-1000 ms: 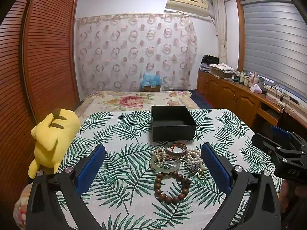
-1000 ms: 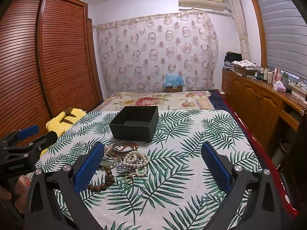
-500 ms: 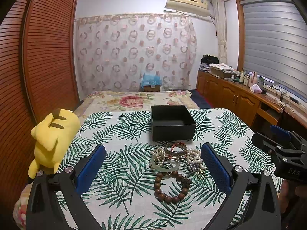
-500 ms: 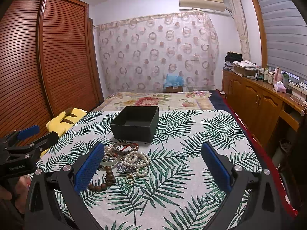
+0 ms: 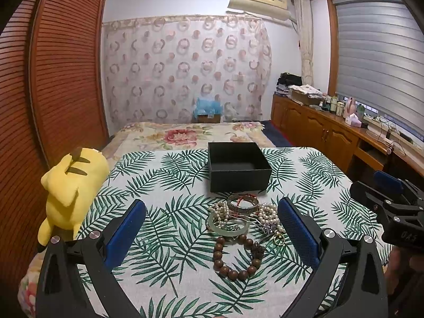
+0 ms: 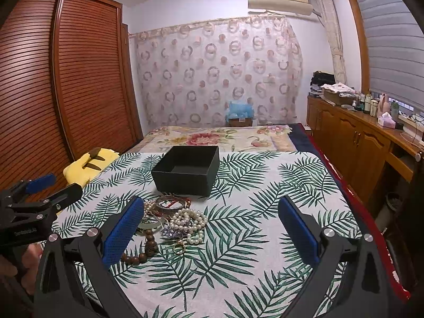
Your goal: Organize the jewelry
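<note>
Nothing much has shifted since a moment ago: both grippers hang over the near end of the table just as they did, and the jewelry lies where it lay.

The left gripper [image 5: 212, 228] has its jaws wide apart, blue pads facing each other, holding nothing. Between them, down on the palm-leaf cloth [image 5: 159, 238], sits the jewelry pile. Nearest is a wooden bead bracelet [image 5: 237, 258], laid in a loop. Just beyond it a pale green bangle [image 5: 227, 226] lies flat, with a tangle of pearls [image 5: 267, 212] touching it on the right and a smaller pearl strand over its far edge. A metal bangle [image 5: 243, 202] with red thread across it rests at the far side of the pile, close to the box. A small gold ring [image 5: 278, 239] lies by the right pad.

The box [image 5: 238, 169] is black, open-topped and square, standing just behind the pile; what shows of its inside is bare.

The right gripper [image 6: 210, 228] is likewise spread open and empty, over the cloth to the right of the pile. From its view the pearls [image 6: 189, 220] and ring [image 6: 179, 247] lie between the pads toward the left one, and the wooden beads [image 6: 143, 251] run partly behind that pad. The box [image 6: 186, 171] stands beyond.

A yellow plush toy [image 5: 71, 185] slumps at the table's left edge. Behind the table a bed with a floral cover [image 5: 185, 135] runs back toward a patterned curtain [image 5: 185, 66].
</note>
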Motion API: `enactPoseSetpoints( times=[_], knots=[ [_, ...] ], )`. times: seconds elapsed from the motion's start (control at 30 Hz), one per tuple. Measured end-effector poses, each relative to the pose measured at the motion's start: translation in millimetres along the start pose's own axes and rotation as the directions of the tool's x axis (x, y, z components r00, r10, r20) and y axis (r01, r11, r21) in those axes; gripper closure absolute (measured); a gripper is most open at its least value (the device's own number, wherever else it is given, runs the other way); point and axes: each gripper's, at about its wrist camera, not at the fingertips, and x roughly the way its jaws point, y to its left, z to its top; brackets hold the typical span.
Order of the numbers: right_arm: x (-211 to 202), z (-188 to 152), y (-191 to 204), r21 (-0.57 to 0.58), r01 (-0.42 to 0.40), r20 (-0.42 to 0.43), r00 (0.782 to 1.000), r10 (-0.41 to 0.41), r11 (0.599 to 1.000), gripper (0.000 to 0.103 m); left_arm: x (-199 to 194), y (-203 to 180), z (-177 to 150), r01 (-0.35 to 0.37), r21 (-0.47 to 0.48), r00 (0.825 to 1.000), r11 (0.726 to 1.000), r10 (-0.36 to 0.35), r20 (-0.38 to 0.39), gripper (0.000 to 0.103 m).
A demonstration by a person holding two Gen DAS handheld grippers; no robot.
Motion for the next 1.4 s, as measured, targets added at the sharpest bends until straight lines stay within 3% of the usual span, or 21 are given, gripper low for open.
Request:
enactPoseSetpoints(
  times=[0.53, 0.87, 1.2, 1.4],
  knots=[
    [21.3, -7.8, 0.6, -0.005, -0.058, -0.038, 0.998, 0.058, 0.998, 0.002, 23.3, 23.0, -11.7, 0.0, -0.031, 0.998, 1.0, -0.002, -0.066, 0.006],
    [39.4, -3.4, 9.9, -0.08, -0.109, -0.072, 0.992, 0.103, 0.991, 0.003, 37.7, 37.6, -16.4, -0.009, -0.016, 0.993, 1.0, 0.007, -0.118, 0.006],
    [67.0, -11.3, 13.0, -0.137, -0.174, -0.156, 0.976, 0.152, 0.975, 0.022, 56.1, 48.3, -24.4, 0.007, -0.015, 0.985, 1.0, -0.009, -0.172, 0.006],
    [85.3, -21.5, 8.2, -0.146, -0.204, -0.227, 0.959, 0.168, 0.968, 0.04, 76.1, 45.4, -25.7, 0.055, -0.012, 0.978, 0.998, -0.056, -0.203, 0.006]
  ],
)
